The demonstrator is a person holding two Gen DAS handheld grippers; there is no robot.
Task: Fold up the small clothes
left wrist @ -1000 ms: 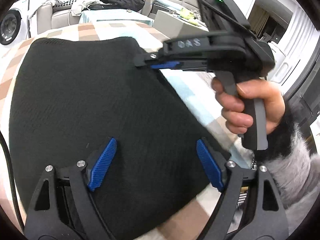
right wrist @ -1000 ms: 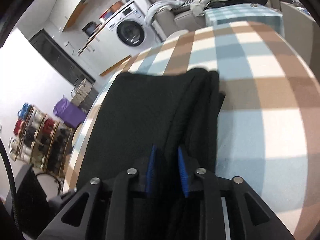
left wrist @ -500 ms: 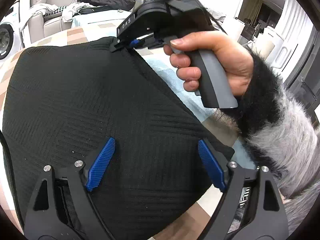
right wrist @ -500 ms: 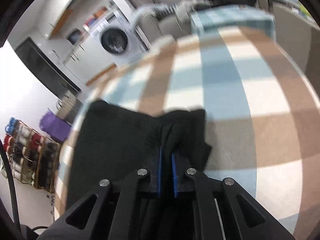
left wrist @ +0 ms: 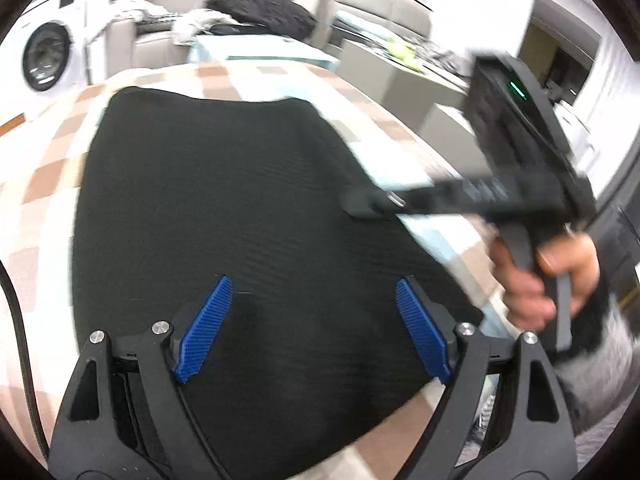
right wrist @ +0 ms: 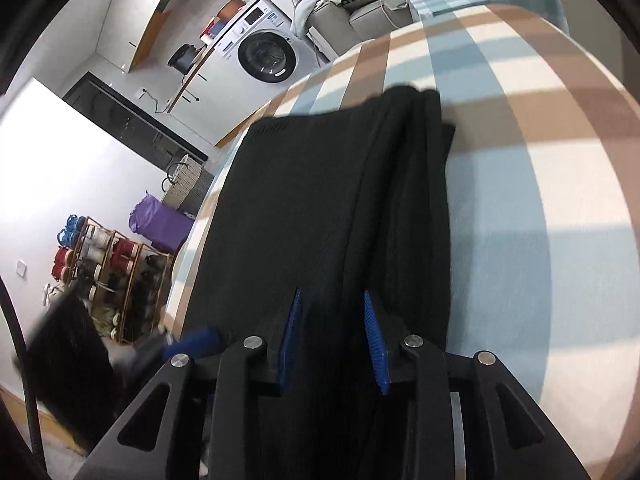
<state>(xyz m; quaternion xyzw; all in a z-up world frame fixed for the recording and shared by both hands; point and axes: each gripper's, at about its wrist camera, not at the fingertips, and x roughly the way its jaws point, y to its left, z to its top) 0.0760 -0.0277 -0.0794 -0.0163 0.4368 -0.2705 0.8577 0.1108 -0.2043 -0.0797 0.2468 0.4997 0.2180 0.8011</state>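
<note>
The jaws of the left gripper point(left wrist: 310, 328) stand wide apart over the black garment point(left wrist: 240, 216), nothing pinched between the blue pads point(left wrist: 204, 330). The right gripper point(right wrist: 332, 340) has its jaws opening; a fold of the garment's right edge still lies between its pads point(right wrist: 372, 340), though whether they still press the cloth cannot be told.

The left wrist view shows the garment spread flat and broad, filling the middle of the checked tablecloth point(left wrist: 44, 176). At three o'clock it shows what the other camera cannot: the right gripper from outside, blurred, its tip at the garment's right edge, with a hand point(left wrist: 536, 280) wrapped round the handle and a furry sleeve point(left wrist: 600, 364) at four o'clock. Farther off, at ten o'clock, is a washing machine point(left wrist: 46, 56), and at twelve o'clock a sofa point(left wrist: 152, 40) piled with dark and light clothes.

The right wrist view shows the garment's layered right edge point(right wrist: 424, 184) in several stacked folds running toward twelve o'clock, with bare blue and brown checks to the right. At eight o'clock one blue pad of the left gripper shows, blurred. Only this view shows the shoe rack point(right wrist: 108, 276) at nine o'clock and a purple bag point(right wrist: 160, 224) just beyond it.
</note>
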